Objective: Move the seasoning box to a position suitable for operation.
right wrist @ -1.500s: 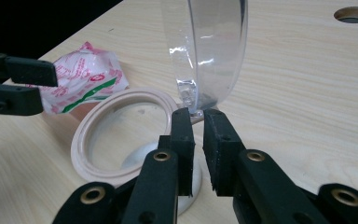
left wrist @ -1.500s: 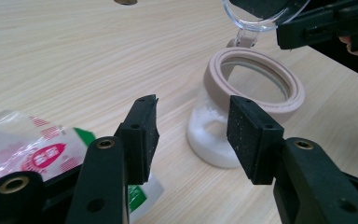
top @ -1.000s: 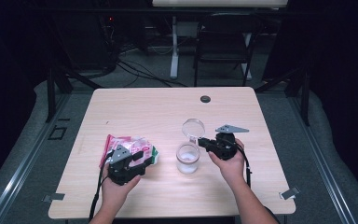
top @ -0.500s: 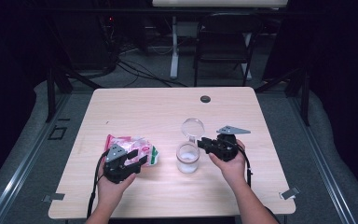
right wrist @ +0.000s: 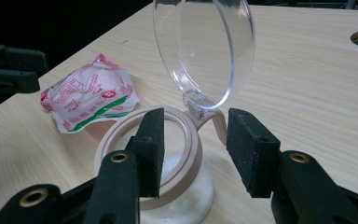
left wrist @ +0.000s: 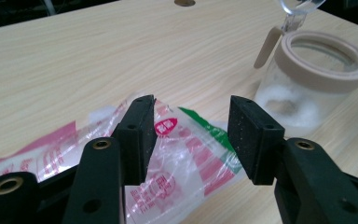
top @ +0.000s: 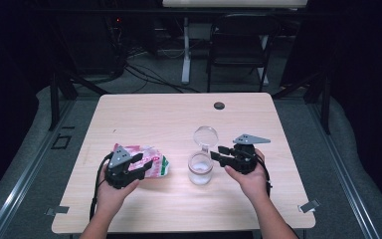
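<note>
A small clear jar with a tan rim stands mid-table with white powder in its bottom. Its round clear lid is hinged up and back. My right gripper is at the jar's right; its jaws have just been opening. In the right gripper view the right gripper stands open astride the jar rim and the hinge below the lid, with its pads off both. A crumpled pink, white and green plastic bag lies left of the jar. My left gripper hangs open over the bag.
The wooden table has a dark round grommet near its far edge. Metal clips sit at the front corners. A black chair and cables stand on the floor beyond the table. In the left gripper view the jar stands to the right.
The right gripper's jaws have spread apart at the jar's rim. Both hands, the jar and the bag have hardly moved.
</note>
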The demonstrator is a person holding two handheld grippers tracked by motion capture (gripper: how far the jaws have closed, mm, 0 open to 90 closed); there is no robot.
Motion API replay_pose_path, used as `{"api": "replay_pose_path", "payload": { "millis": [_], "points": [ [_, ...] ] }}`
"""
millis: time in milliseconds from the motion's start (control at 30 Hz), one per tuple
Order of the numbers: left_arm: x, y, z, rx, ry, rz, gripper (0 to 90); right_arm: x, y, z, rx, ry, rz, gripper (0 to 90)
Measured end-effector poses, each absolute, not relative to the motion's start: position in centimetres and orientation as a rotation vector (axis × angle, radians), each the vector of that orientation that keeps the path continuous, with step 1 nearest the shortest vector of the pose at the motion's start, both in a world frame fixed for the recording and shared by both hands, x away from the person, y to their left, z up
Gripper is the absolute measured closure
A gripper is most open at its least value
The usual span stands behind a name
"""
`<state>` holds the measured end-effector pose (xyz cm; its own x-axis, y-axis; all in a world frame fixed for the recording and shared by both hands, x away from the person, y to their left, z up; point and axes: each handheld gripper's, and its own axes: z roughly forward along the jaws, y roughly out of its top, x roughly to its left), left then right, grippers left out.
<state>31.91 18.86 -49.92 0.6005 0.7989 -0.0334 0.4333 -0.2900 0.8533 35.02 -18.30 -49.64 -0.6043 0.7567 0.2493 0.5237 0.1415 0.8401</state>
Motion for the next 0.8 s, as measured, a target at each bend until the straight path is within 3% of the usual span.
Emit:
{"api": "replay_pose_path", "payload": {
  "millis": [433,800],
  "points": [
    [31.7,18.9,-49.5,2.020,0.964,0.536,48.0,35.0,-18.1,-49.8,1.227,2.227,1.389,52.0],
    [30.1,19.9,-51.5,2.054,0.958,0.577,44.0,35.1,-18.1,-50.4,1.238,2.234,1.395,47.5]
  ]
}}
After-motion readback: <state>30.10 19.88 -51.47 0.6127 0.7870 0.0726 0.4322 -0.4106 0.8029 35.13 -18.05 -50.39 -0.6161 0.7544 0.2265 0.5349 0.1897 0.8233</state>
